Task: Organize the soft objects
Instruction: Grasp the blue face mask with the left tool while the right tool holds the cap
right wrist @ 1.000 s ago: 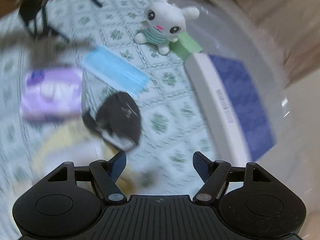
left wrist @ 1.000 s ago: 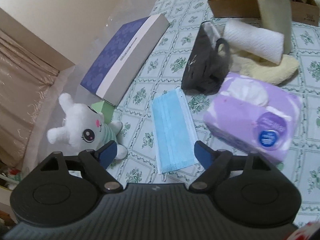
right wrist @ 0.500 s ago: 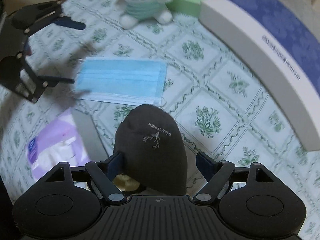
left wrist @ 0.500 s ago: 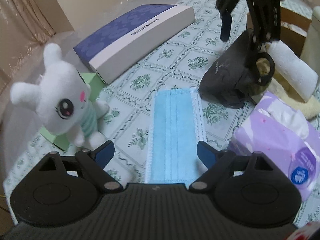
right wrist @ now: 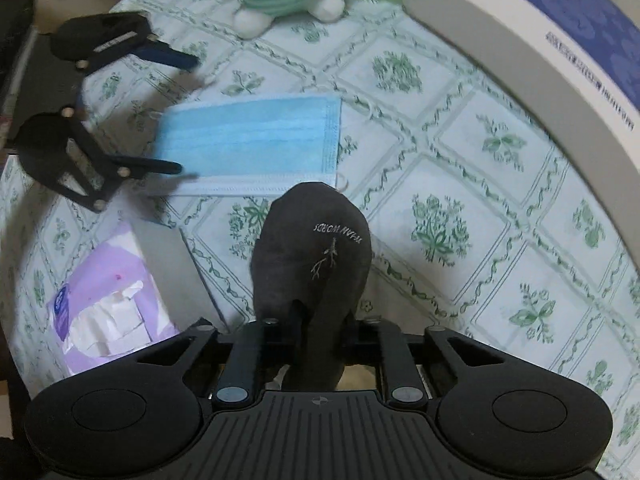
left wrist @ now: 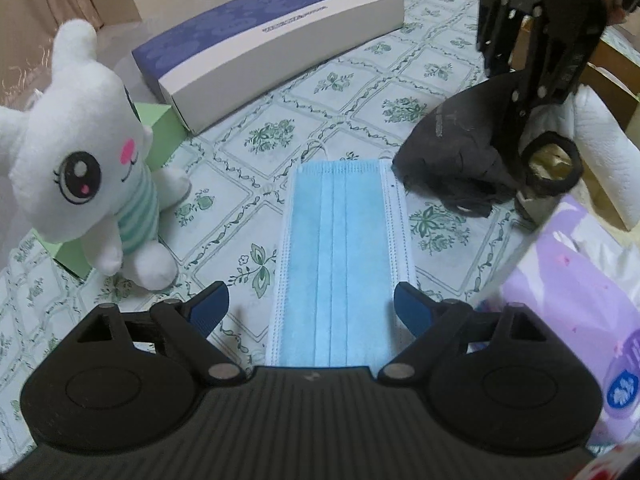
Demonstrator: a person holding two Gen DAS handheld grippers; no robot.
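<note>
Dark grey fabric sock [right wrist: 316, 256] pinched in closing right tongs [right wrist: 316, 324]; left tongs [left wrist: 310, 306] spread over pleated blue face mask [left wrist: 344, 248].

On the white counter [left wrist: 360, 92] cloth with its green floral lattice lie a pale blue mask [left wrist: 344, 256], a dark grey sock [right wrist: 316, 264] just beside it, a lilac tissue pack [left wrist: 580, 300] — and a white plush [left wrist: 84, 160] in green stripes.
</note>
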